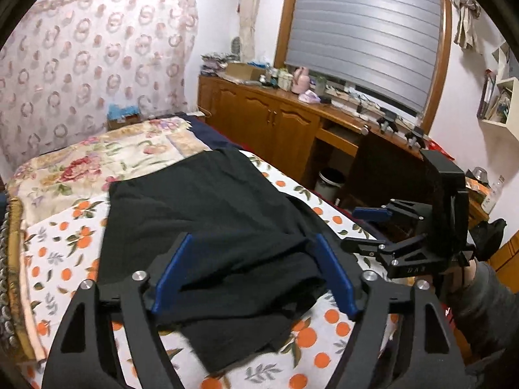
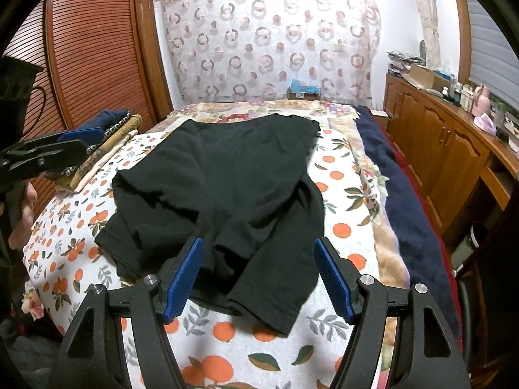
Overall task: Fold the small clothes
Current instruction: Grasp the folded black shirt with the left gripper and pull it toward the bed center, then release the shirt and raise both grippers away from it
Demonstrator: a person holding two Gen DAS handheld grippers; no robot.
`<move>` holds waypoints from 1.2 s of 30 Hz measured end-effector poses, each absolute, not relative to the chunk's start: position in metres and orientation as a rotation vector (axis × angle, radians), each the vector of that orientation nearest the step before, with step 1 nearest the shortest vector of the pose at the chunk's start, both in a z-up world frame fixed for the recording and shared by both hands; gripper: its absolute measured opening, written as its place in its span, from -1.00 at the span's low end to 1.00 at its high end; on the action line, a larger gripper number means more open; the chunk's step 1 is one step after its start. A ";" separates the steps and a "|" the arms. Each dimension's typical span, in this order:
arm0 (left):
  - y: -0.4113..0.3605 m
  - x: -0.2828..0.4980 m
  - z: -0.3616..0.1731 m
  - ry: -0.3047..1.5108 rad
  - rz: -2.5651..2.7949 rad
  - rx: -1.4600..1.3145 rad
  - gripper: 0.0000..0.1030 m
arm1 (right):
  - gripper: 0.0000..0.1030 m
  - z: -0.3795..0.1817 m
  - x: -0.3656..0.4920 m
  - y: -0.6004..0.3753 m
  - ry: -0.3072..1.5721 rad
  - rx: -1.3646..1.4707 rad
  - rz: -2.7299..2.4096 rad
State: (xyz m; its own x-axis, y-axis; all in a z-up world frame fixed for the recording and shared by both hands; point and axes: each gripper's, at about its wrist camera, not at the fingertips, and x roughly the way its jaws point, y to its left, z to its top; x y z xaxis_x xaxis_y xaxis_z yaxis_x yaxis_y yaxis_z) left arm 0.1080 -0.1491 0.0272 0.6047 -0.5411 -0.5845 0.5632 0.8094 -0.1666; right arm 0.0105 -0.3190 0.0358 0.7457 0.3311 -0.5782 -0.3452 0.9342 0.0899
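A black garment (image 1: 207, 227) lies rumpled and partly folded on the orange-print bedcover (image 1: 58, 246); it also shows in the right wrist view (image 2: 227, 181), with a sleeve or leg end (image 2: 275, 295) nearest. My left gripper (image 1: 253, 243) is open, its blue pads either side of the garment's near end, holding nothing. My right gripper (image 2: 259, 246) is open just above the garment's near edge, holding nothing. The right gripper also appears at the right of the left wrist view (image 1: 373, 223), and the left gripper at the left edge of the right wrist view (image 2: 78, 142).
A floral blanket (image 1: 107, 159) covers the far half of the bed. A dark blue cover (image 2: 405, 201) runs along the bed's right edge. A wooden cabinet (image 1: 275, 123) with clutter stands right. Folded fabrics (image 2: 110, 142) lie at the left edge. A patterned curtain (image 2: 269, 42) hangs behind.
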 end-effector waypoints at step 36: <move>0.026 0.093 0.010 0.636 -0.282 -0.058 0.53 | 0.42 0.021 0.138 -0.069 0.779 -0.386 0.781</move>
State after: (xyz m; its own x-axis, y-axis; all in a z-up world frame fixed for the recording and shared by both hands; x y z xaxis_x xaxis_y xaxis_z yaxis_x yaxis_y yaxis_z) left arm 0.0935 0.0264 0.0100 0.7673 -0.2778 -0.5780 0.2422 0.9601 -0.1400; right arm 0.1383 -0.0691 0.0211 0.4580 0.4809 -0.7476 -0.7486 0.6622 -0.0326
